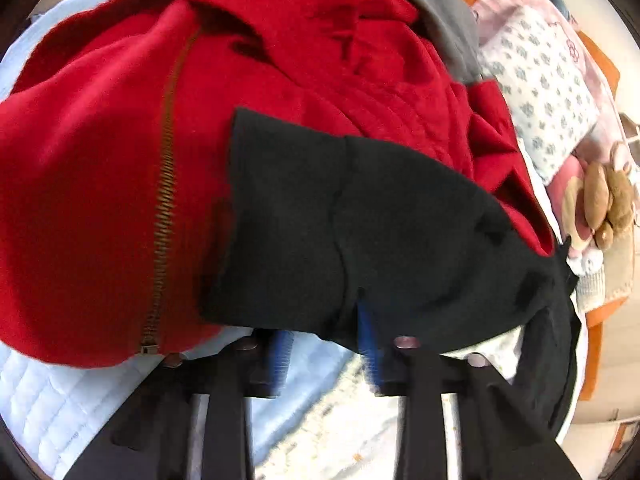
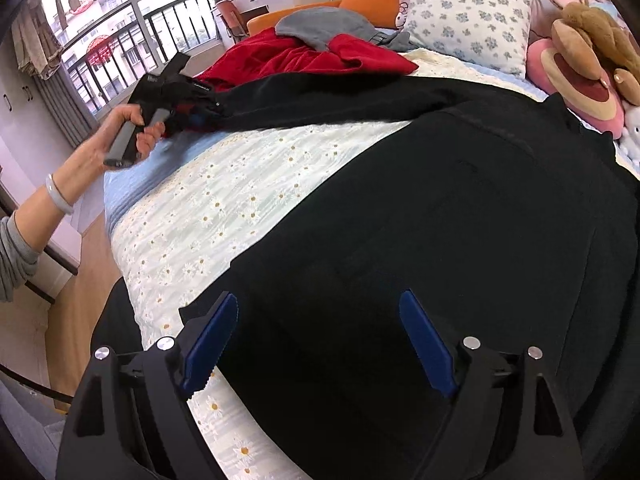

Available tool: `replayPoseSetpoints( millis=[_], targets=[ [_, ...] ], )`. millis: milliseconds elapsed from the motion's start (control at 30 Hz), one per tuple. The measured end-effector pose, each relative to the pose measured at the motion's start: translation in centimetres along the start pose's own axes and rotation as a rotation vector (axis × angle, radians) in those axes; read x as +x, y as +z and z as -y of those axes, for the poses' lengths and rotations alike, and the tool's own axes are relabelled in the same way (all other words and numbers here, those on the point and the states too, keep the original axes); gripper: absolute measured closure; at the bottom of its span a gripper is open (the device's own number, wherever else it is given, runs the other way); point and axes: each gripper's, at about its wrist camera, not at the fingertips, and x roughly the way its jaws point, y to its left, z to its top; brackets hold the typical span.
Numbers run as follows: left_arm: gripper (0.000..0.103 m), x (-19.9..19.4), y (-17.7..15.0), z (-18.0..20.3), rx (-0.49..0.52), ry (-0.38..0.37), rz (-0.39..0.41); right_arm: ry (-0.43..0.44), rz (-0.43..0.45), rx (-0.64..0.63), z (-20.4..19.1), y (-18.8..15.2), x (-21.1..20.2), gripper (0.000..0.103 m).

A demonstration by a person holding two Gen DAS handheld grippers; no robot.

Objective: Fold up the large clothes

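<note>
While the right gripper (image 2: 320, 344) hovers spread above the black garment (image 2: 460, 220) laid across the bed (image 2: 240, 200), the left gripper (image 1: 326, 344) pinches its sleeve (image 1: 340, 220) beside the red jacket (image 1: 100, 180); draw that sleeve inward smoothly, keeping it flat.

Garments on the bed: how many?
3. Black garment spread across the bed; red zip garment behind its sleeve; grey garment lying on the red. More could be hidden underneath.
</note>
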Motion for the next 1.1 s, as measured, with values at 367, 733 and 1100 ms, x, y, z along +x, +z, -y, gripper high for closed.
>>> replayPoseSetpoints(
  millis=[367,733,1100],
  targets=[
    [0.087,-1.4,3.1,4.0,0.069,0.035,0.049,0.007,0.056,0.063,3.5,-0.2,-1.9,0.024],
    [0.087,-16.2,1.5,24.8,0.607,-0.215,0.262,0.047,0.102,0.412,22.9,14.5,3.0,0.073],
    [0.087,-18.2,-18.9,37.4,1.435,-0.35,0.179,0.141,-0.04,0.59,32.4,20.3,13.1,0.088]
  ],
)
